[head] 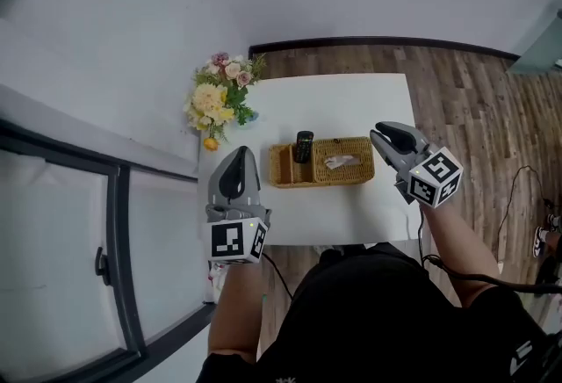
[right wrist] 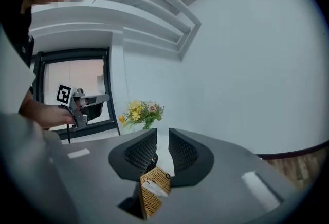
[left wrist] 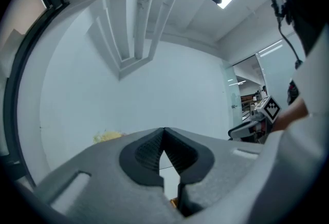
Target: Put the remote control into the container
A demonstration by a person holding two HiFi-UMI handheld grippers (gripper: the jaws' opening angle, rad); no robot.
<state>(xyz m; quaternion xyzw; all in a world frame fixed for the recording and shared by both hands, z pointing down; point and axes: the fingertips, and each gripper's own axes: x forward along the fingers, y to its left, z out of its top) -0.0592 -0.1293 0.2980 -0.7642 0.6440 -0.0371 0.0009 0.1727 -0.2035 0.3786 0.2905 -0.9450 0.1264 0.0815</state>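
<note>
One wicker container (head: 356,172) is sitting on the white table (head: 342,100). One black remote control (head: 304,146) is standing in its open left-hand compartment, and one white tissue (head: 339,162) is showing in the lidded right part. One flower bunch (head: 221,97) is standing nearby. Two grippers are hovering (both empty): the left gripper (head: 242,150) pressed together, the right gripper (head: 378,132) slightly spread.

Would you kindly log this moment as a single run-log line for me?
remote control: standing in container | left gripper: shut, empty | right gripper: open, empty | task: apparently done

Office-like room, white table (head: 342,104), wood floor (head: 465,91)
</note>
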